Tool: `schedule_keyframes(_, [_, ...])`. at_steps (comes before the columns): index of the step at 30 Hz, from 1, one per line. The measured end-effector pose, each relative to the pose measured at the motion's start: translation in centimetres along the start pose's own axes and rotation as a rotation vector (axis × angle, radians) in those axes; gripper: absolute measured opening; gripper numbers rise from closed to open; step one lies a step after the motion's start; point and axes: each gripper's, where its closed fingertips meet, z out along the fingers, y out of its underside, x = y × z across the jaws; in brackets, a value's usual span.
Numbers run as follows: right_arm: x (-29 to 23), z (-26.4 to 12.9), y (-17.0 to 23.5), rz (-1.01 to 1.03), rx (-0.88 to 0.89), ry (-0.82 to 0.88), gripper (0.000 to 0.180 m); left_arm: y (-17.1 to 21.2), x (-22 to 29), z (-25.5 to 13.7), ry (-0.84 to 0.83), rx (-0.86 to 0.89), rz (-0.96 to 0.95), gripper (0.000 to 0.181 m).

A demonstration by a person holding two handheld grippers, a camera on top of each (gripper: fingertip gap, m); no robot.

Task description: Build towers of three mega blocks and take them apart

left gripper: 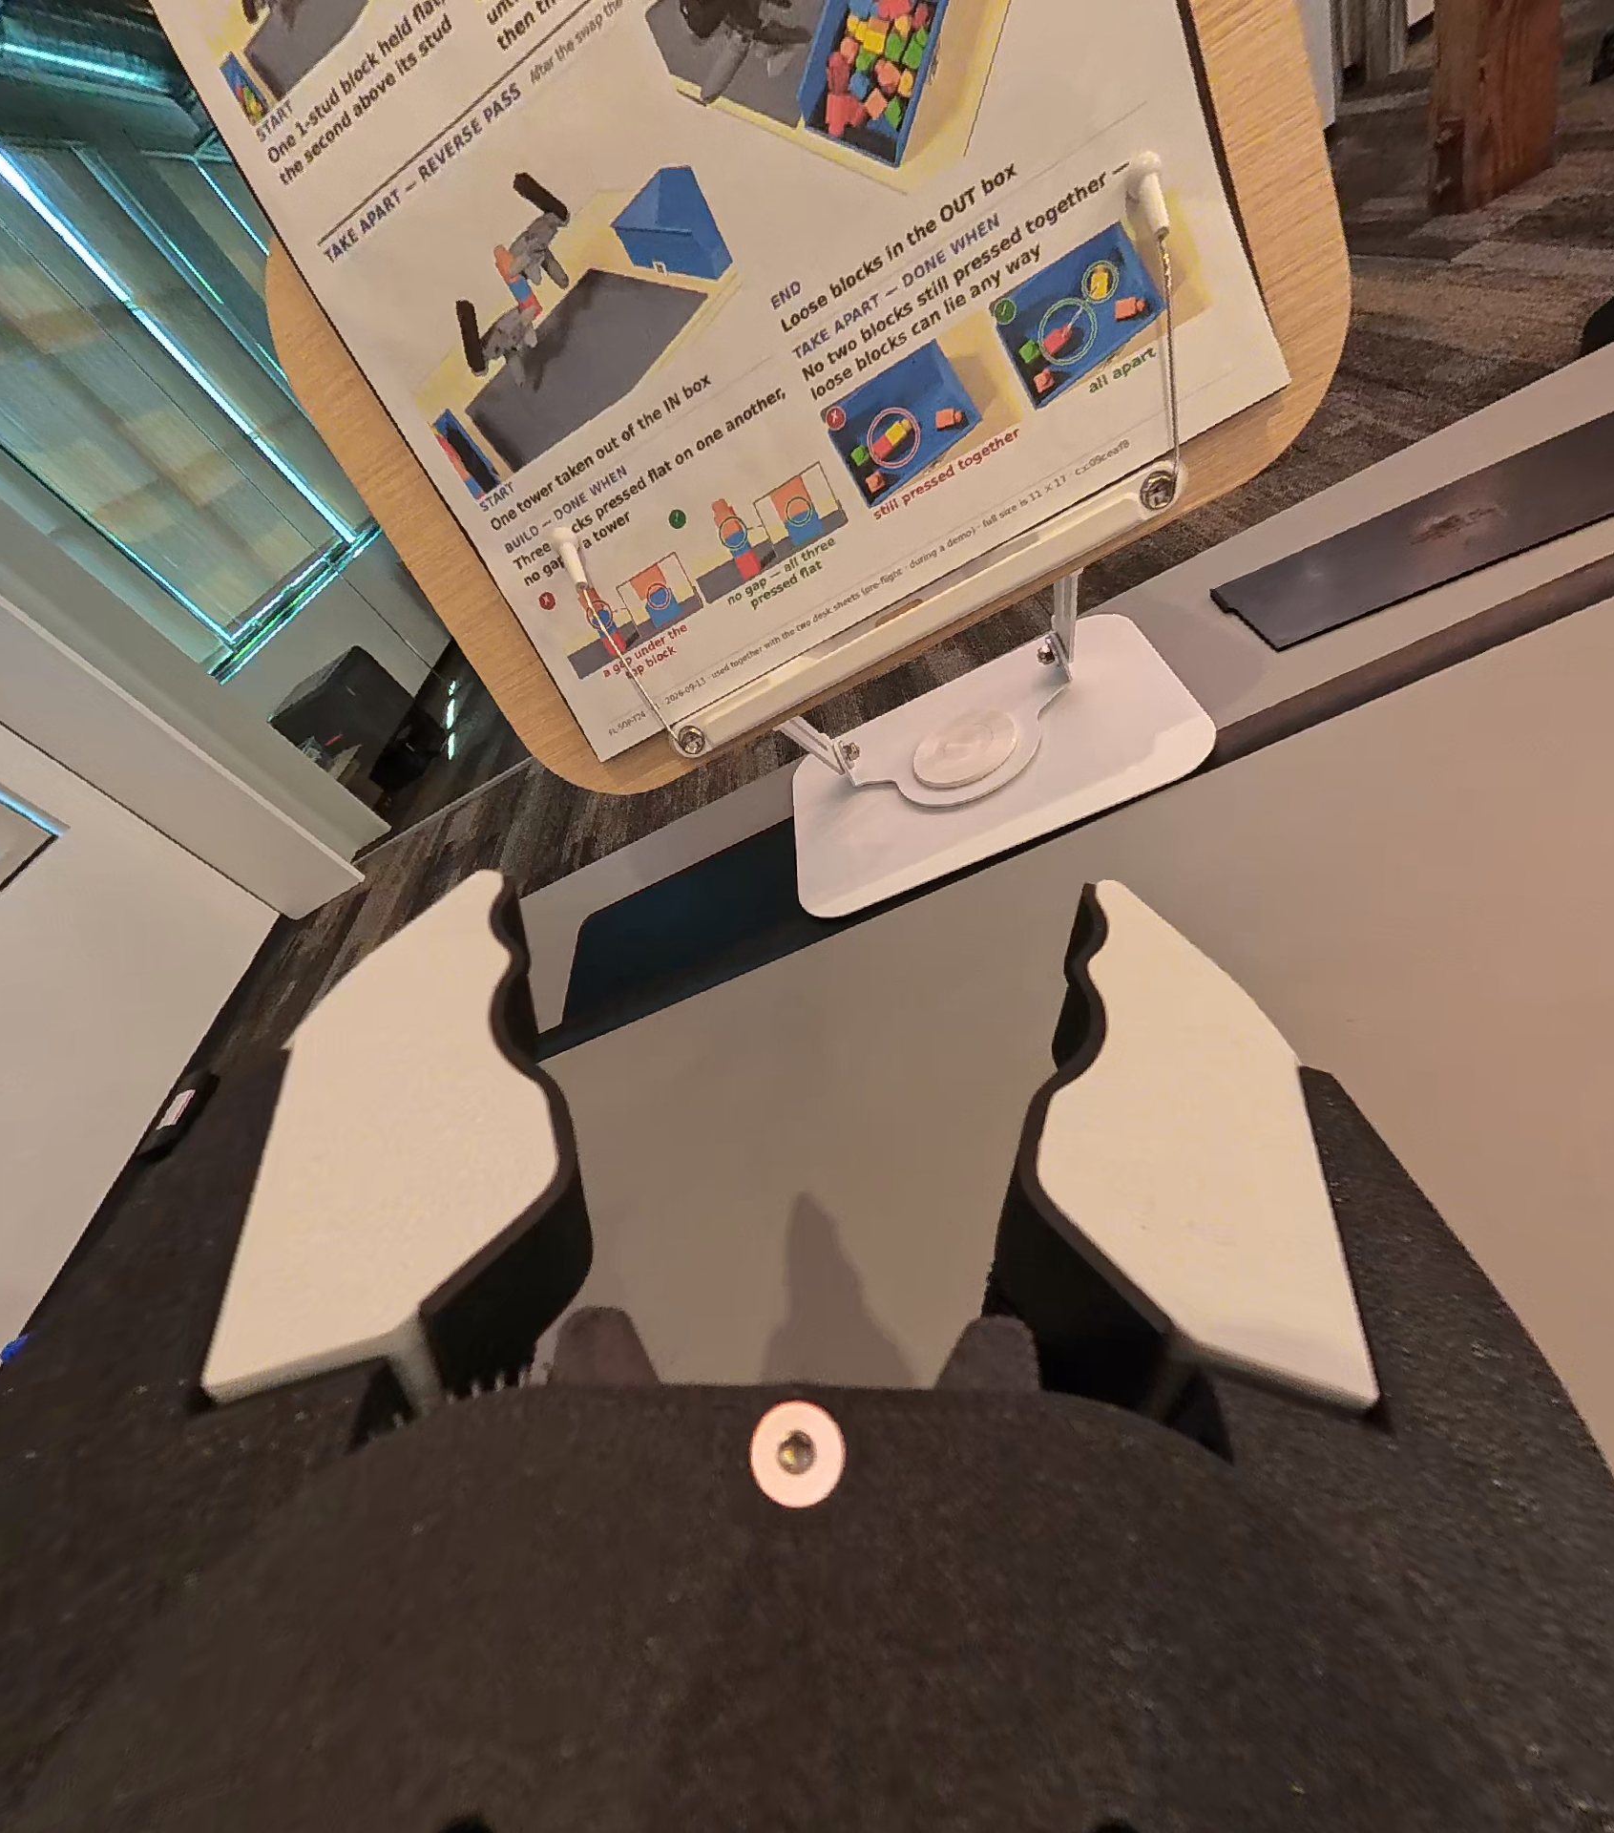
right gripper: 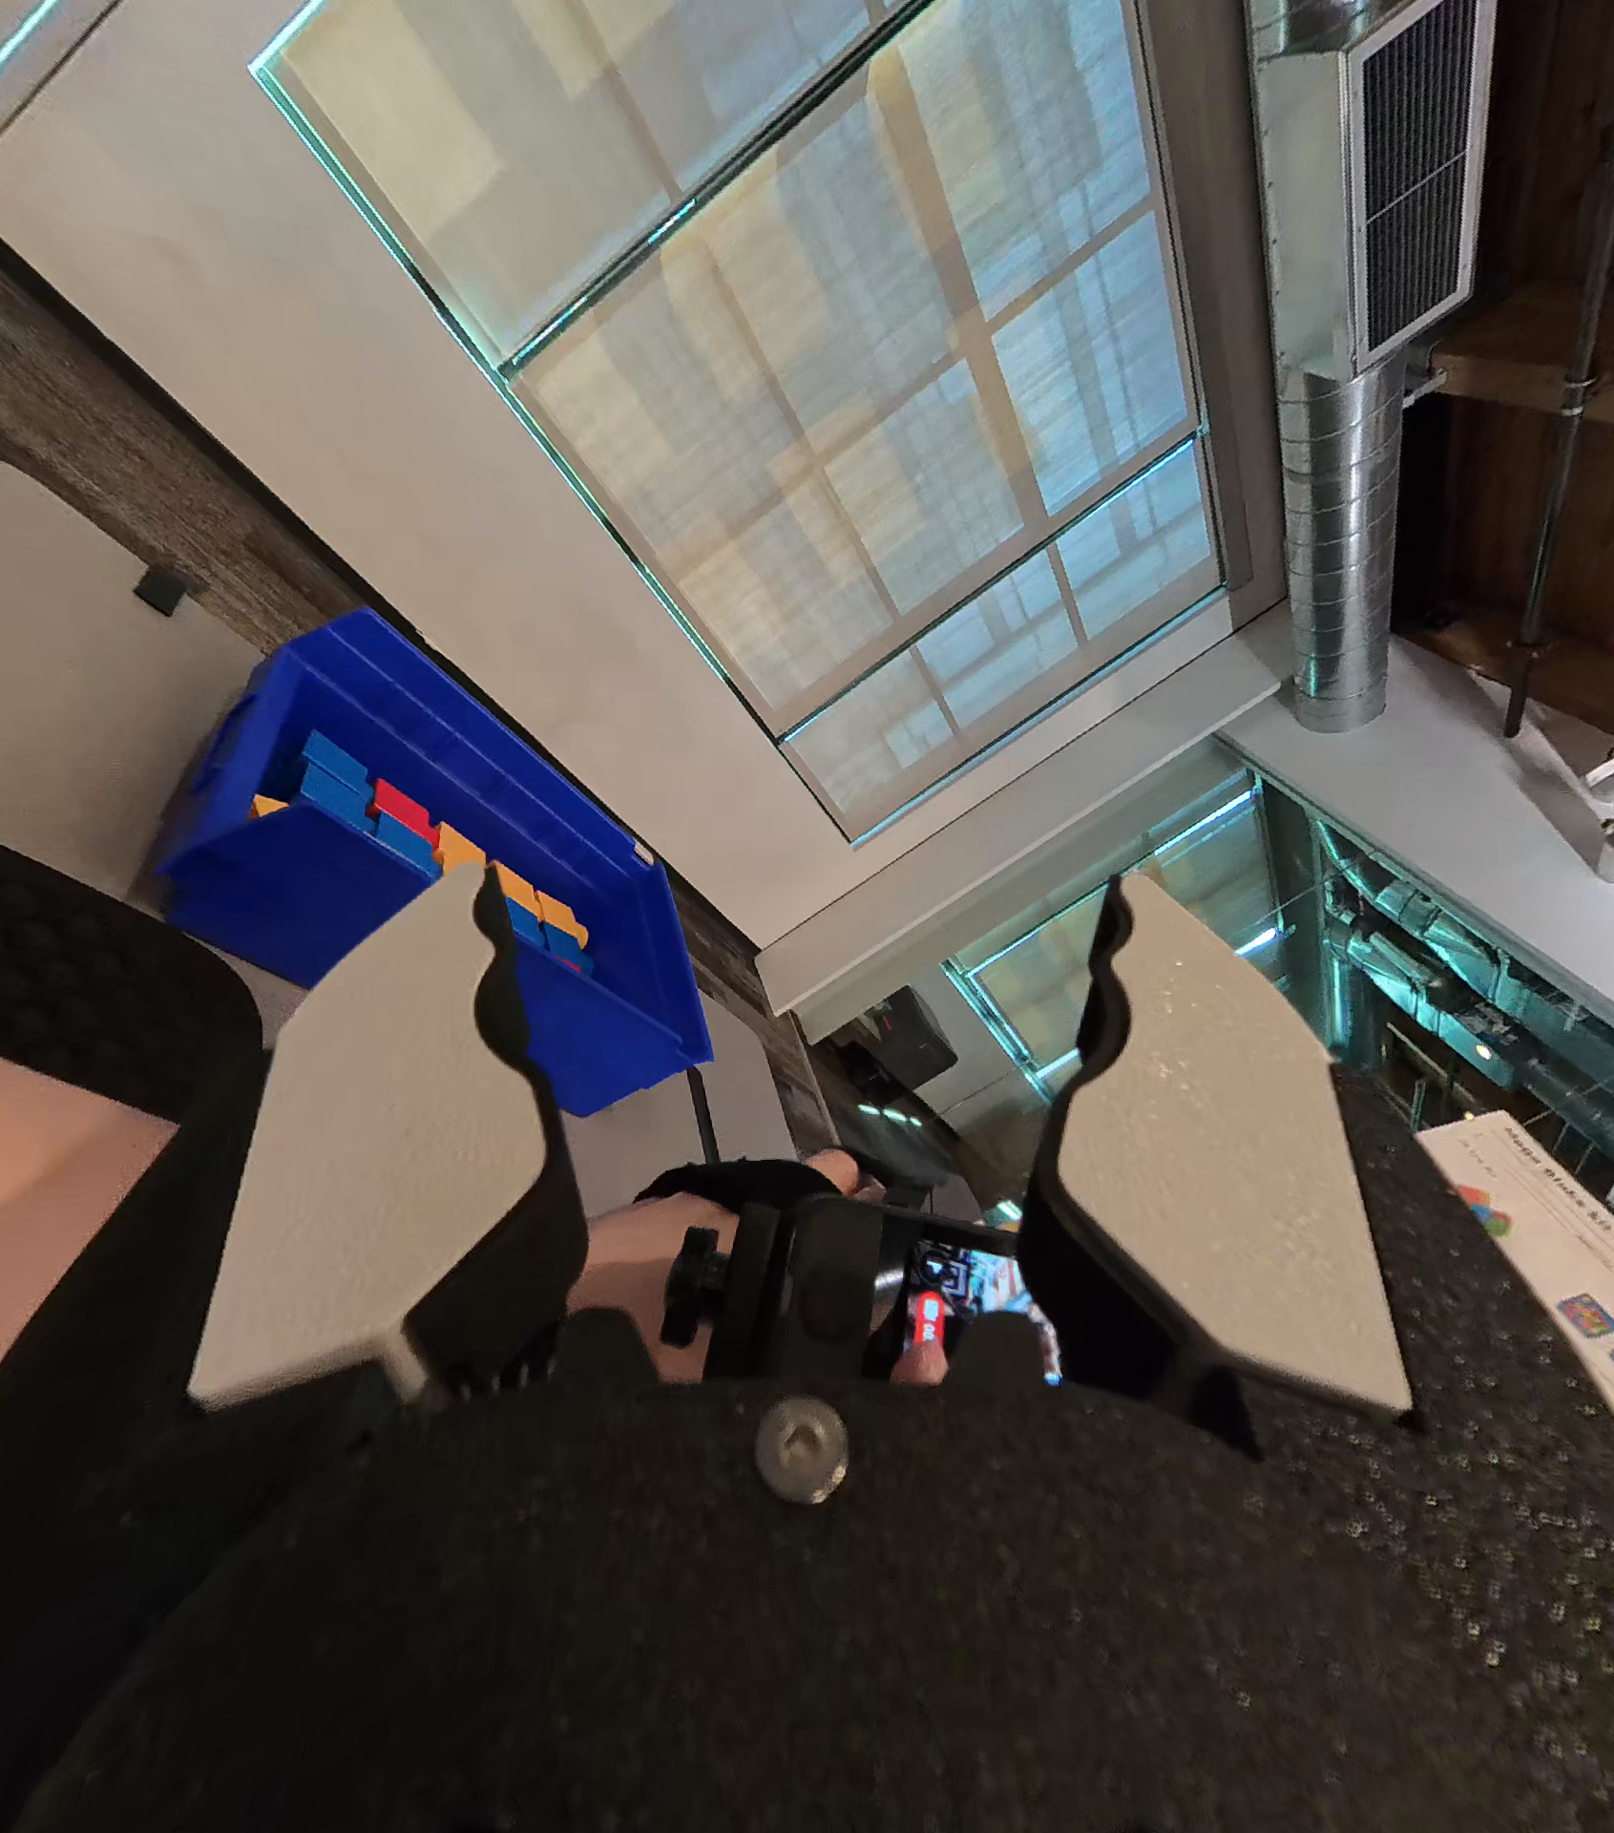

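Bright, even daylight from the window (right gripper: 842, 417); soft shadow on the table (left gripper: 812, 1280); wide-angle bending at edges, slight blur.

Left gripper (left gripper: 798, 952) — black speckled body, one silver screw in a pale washer at centre, two pale grey fingers (left gripper: 406, 1141) with wavy black inner edges. Right gripper (right gripper: 798, 952) — same build, plain silver screw, lower centre of the frame.

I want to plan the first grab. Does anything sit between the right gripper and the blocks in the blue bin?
Nothing visible does. The right gripper is open and empty, the blue bin is open-topped, and its blocks lie exposed.
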Motion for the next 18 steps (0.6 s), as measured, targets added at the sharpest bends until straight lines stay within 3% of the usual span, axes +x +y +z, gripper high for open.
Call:
schedule_keyframes(11, [3.0,-2.8,-3.9,-0.038,0.076,0.076,0.107,-0.1,-0.2,-0.2,0.023,0.010,-0.036,0.103])
schedule_keyframes(15, [7.6,-5.5,-2.3,0.032,0.054,0.197,0.107,-0.5,-0.7,-0.6,0.049,0.032,-0.088,0.104])
schedule_keyframes(18, [12.5,-9.1,1.1,0.175,0.021,0.345,0.106,-1.2,-1.5,-1.2,0.076,0.080,-0.150,0.105])
